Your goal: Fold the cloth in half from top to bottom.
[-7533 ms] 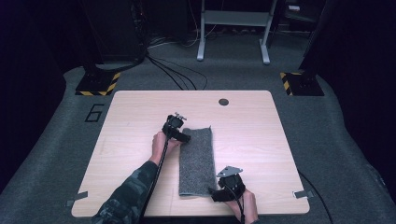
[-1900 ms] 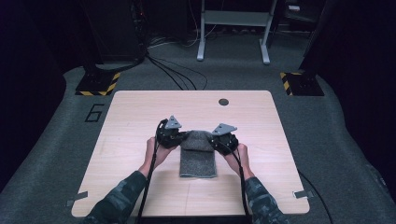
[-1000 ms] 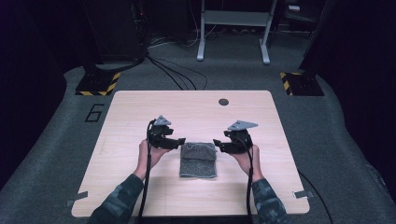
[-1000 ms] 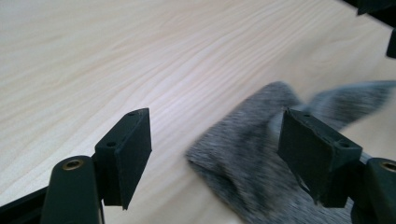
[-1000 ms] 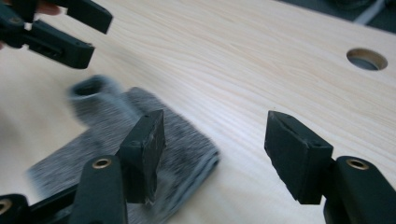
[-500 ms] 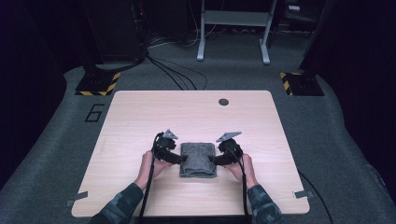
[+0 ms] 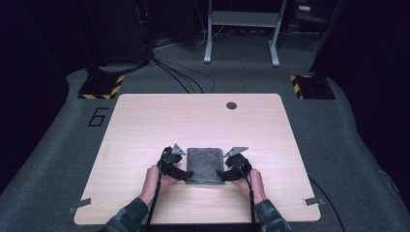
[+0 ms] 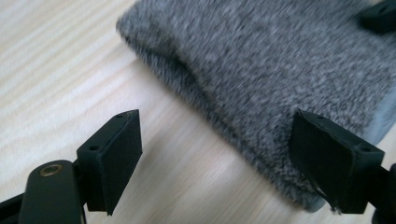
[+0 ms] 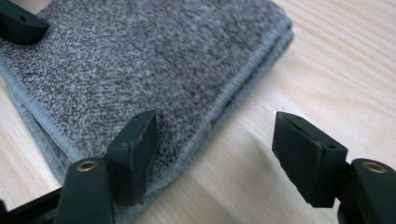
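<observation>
With both the left gripper point(image 8: 215, 154) and right gripper point(image 9: 215, 154) having just been opening (nothing pinched yet), a shallow bite at the folded grey towel point(image 7: 205, 165) may catch only its top layer and undo the fold.

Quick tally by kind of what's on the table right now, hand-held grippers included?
Grey folded towel: 1
Hand-held grippers: 2, left and right
Dark round grommet in the table: 1
Total: 4

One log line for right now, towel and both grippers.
folded grey towel: flat on table | left gripper: open, opening | right gripper: open, opening
</observation>
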A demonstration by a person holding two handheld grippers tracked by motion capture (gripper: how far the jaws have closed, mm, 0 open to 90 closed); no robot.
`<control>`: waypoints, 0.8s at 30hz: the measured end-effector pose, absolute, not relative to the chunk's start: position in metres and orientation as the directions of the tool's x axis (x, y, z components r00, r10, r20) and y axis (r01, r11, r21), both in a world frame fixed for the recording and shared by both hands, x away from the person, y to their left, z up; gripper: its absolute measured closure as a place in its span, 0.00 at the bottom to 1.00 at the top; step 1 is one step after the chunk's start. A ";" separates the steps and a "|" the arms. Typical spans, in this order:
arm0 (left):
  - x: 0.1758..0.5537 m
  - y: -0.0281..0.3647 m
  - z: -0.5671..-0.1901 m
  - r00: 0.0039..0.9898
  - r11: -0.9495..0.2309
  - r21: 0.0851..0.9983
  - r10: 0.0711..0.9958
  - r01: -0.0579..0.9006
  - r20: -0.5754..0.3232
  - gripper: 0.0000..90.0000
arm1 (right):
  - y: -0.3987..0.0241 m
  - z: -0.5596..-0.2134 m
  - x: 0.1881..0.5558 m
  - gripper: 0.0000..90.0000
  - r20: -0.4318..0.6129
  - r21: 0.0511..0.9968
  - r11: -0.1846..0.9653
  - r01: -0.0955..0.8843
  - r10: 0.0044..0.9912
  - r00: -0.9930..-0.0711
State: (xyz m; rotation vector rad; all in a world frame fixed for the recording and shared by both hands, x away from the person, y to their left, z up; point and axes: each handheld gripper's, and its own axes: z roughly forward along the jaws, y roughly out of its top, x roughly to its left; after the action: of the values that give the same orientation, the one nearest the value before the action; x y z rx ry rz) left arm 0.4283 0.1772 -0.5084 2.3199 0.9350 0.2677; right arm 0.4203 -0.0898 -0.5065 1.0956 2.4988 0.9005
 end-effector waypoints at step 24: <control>0.490 0.170 -0.506 0.655 -0.533 0.600 0.755 0.597 0.020 0.18 | -0.090 -0.508 0.474 0.32 0.011 0.629 0.457 0.629 0.804 -0.595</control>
State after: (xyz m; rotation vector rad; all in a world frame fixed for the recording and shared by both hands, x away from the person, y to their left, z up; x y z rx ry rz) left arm 0.4900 0.1696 -0.5063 2.3135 1.0467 0.3748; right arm 0.4739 -0.0902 -0.5080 1.2271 2.4226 0.8643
